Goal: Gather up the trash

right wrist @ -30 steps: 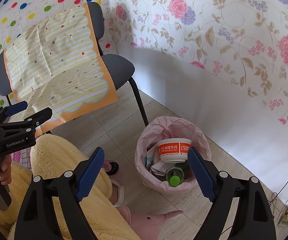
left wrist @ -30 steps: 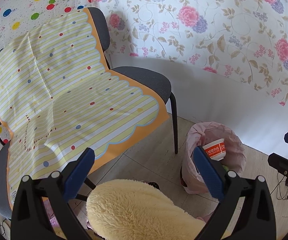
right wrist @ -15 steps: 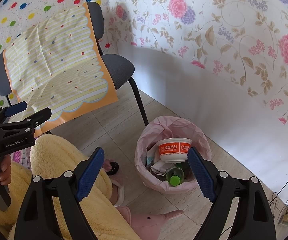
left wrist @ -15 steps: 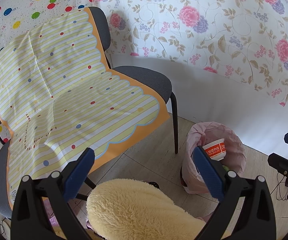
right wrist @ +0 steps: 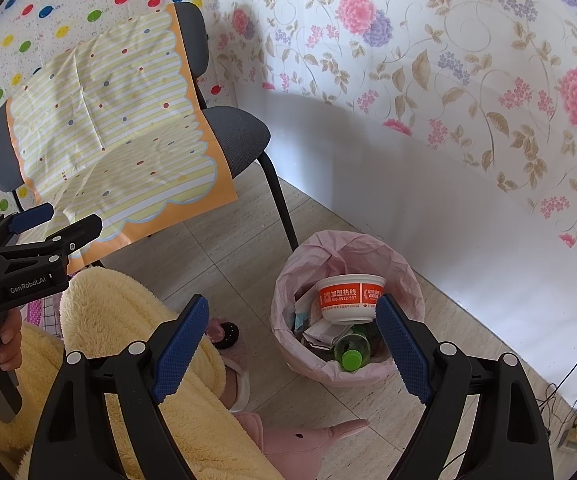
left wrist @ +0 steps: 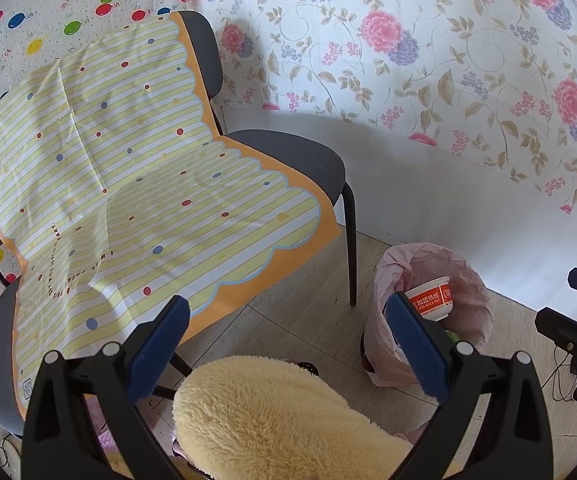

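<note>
A bin lined with a pink bag (right wrist: 284, 300) stands on the floor by the wall; it also shows in the left wrist view (left wrist: 476, 312). Inside lie a white and orange paper bowl (right wrist: 348, 296), a green-capped bottle (right wrist: 352, 354) and crumpled paper (right wrist: 320, 330). The bowl shows in the left wrist view (left wrist: 428, 300) too. My right gripper (right wrist: 292, 344) is open and empty, held above the bin. My left gripper (left wrist: 288, 348) is open and empty, above my lap and facing the chair. The left gripper also appears at the left of the right wrist view (right wrist: 48, 236).
A grey chair (left wrist: 312, 160) draped with a yellow striped paper sheet (left wrist: 128, 184) stands left of the bin. My yellow fleece-clad legs (right wrist: 120, 332) and pink slippers (right wrist: 308, 440) are below the grippers. Cables (right wrist: 568, 380) run along the floor at right.
</note>
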{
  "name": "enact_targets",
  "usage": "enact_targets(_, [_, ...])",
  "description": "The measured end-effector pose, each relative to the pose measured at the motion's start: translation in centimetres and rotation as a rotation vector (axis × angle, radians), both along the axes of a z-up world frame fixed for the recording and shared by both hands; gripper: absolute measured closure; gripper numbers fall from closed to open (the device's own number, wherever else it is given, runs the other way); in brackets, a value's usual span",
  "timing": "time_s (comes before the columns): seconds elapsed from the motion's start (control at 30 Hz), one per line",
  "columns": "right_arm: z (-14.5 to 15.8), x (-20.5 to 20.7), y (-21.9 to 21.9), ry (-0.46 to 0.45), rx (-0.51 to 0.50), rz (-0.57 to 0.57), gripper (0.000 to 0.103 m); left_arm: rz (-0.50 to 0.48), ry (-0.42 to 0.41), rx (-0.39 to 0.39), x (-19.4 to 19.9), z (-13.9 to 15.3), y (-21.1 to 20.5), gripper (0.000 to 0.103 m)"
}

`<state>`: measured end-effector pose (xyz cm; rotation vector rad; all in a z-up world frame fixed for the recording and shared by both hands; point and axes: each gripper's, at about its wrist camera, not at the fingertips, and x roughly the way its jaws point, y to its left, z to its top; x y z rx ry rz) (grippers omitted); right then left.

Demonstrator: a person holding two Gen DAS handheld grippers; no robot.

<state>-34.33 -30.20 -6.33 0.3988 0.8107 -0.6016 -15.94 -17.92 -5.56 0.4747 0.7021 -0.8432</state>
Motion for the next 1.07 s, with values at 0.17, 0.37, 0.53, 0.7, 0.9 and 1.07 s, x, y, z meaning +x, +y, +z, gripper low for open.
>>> enact_targets(0.17, [0.0, 0.0, 0.0, 0.001, -0.001, 0.001, 0.018, 0.005, -0.008, 0.002, 0.2, -0.1, 0.1, 0.007])
enact_targets(0.37, [0.0, 0.0, -0.1, 0.001, -0.001, 0.001, 0.018, 0.007, -0.009, 0.003, 0.2, -0.2, 0.1, 0.007])
enact_targets(0.53, [0.0, 0.0, -0.1, 0.002, 0.0, 0.002, 0.018, 0.005, -0.017, 0.004, 0.2, -0.1, 0.2, 0.007])
enact_targets(0.7, [0.0, 0.0, 0.0, 0.001, 0.0, 0.0, 0.018, -0.005, -0.006, -0.007, 0.1, 0.0, 0.2, 0.007])
enact_targets(0.9, [-0.5, 0.7, 0.4, -0.009, 0.005, 0.016, 0.018, 0.011, 0.013, -0.005, 0.5, 0.1, 0.3, 0.007])
enact_targets(1.07, [-0.4, 3.8, 1.7, -0.023, 0.008, 0.093, 0.018, 0.097, 0.026, 0.009, 2.5, -0.1, 1.7, 0.007])
